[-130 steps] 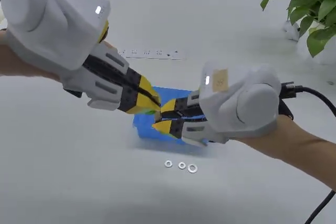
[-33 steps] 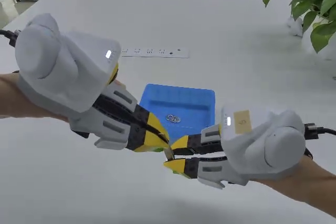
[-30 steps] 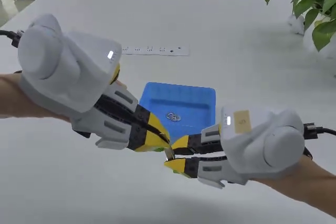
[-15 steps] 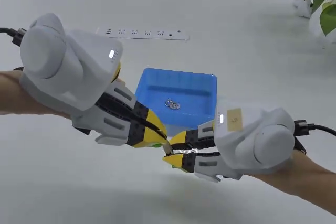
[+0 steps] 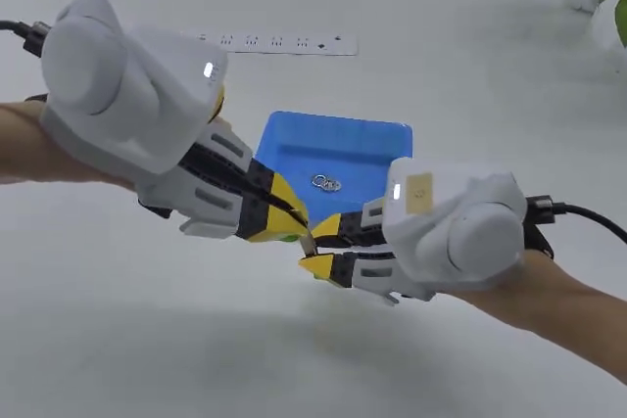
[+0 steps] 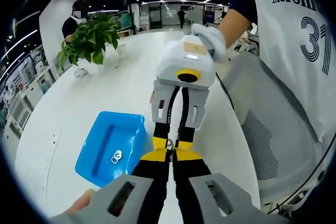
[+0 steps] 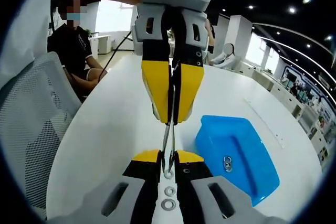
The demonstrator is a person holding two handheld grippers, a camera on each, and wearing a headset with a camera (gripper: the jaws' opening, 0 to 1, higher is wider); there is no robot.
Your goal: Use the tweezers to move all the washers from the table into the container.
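Head view shows two grippers, left gripper (image 5: 292, 227) and right gripper (image 5: 315, 252), both clamped on one pair of tweezers (image 7: 169, 129) beside one blue container (image 5: 372, 144) holding two washers (image 5: 326, 183), with three loose washers (image 7: 169, 190) on the table (image 5: 147, 340) at the tips, whereas earlier both grippers hung over the container.

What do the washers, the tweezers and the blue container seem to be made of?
The washers are probably metal: silvery rings with a bright sheen. The tweezers are likely steel: thin, grey and reflective. The container looks like plastic: an even, saturated blue, smooth, with soft highlights.
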